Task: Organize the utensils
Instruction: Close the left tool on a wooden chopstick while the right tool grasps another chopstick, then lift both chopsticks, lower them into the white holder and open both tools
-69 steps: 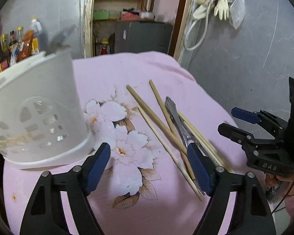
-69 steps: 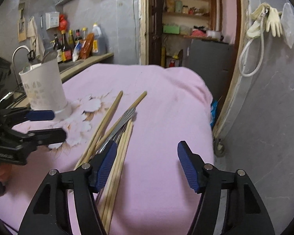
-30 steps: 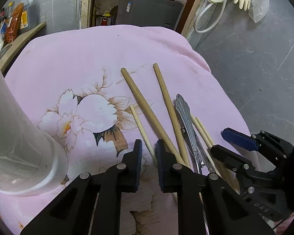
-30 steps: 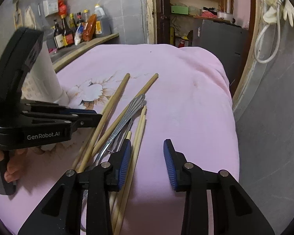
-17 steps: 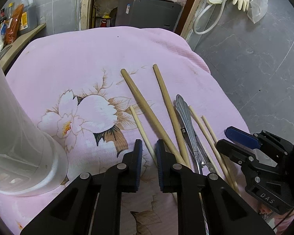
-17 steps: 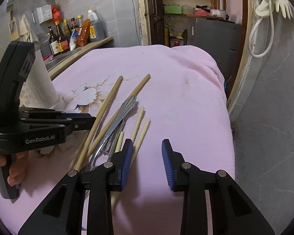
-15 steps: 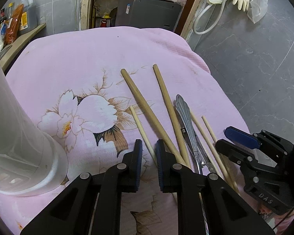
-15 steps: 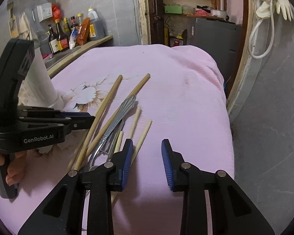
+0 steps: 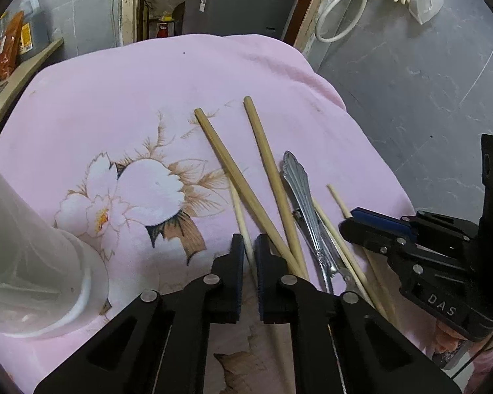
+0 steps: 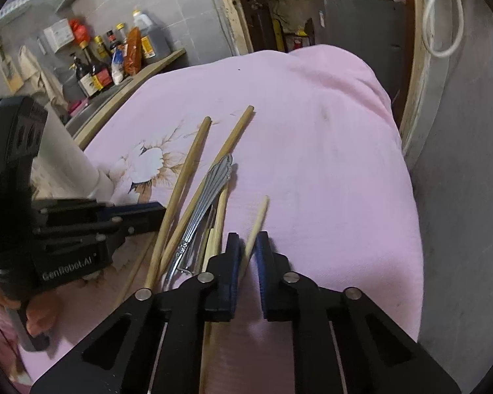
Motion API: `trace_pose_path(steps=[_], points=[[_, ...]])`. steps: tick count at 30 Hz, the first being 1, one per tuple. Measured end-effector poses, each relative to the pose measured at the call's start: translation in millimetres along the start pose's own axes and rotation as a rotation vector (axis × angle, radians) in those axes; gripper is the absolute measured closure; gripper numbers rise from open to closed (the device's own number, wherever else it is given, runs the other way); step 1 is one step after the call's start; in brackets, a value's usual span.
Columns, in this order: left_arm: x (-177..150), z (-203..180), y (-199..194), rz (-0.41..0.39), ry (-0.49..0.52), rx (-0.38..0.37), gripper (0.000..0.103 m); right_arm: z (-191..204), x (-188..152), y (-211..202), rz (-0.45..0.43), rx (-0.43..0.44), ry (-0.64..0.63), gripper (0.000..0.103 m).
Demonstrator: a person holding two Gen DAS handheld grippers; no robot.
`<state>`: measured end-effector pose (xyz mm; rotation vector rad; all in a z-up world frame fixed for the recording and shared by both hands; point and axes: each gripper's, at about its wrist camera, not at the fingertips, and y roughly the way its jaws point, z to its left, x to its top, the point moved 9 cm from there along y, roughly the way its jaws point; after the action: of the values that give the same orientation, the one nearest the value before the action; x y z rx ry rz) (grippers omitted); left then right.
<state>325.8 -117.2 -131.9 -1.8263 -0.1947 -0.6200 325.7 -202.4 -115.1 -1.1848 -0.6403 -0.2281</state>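
Chopsticks (image 9: 246,193) lie w/ a spoon (image 9: 299,190) on the pink cloth (image 9: 115,98). Your left gripper (image 9: 249,256) pinches a thin chopstick (image 9: 241,226); right gripper (image 10: 248,252) clamps a pale one (image 10: 258,218), both low, angled fwd.

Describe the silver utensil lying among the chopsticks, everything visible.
The silver utensil looks like polished metal, its flat handle end flared and ribbed like a fan or shell, narrowing to a slim embossed neck. It lies flat on the pink cloth, handle end pointing away from both cameras. Pale wooden chopsticks flank and partly underlie it. Its working end is hidden behind the hand-held gripper; neither gripper holds it.
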Motion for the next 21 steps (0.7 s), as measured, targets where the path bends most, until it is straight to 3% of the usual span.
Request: trace_pose_path(steps=[6, 12, 17, 21], points=[[-9.7, 2.5, -7.2, 0.017, -0.040, -0.013, 0.101, -0.2, -2.8, -8.0, -0.013, 0.052, 0.078, 0.100], [-25.6, 2.5, -21.4, 0.001, -0.053, -0.026, 0.101, 8.5, -8.3, -26.6, -0.102, 0.095, 0.086, 0.100], [-36.3, -2.9, -40.5, -0.063, -0.032, -0.041, 0.101, 21.8, -6.2, -50.0, -0.225, 0.088, 0.023, 0.100], [-39.4, -4.1, -62.0, -0.167, -0.010, -0.029, 0.101, 32.7, -5.8, -67.5, -0.319, 0.083, -0.030, 0.100]])
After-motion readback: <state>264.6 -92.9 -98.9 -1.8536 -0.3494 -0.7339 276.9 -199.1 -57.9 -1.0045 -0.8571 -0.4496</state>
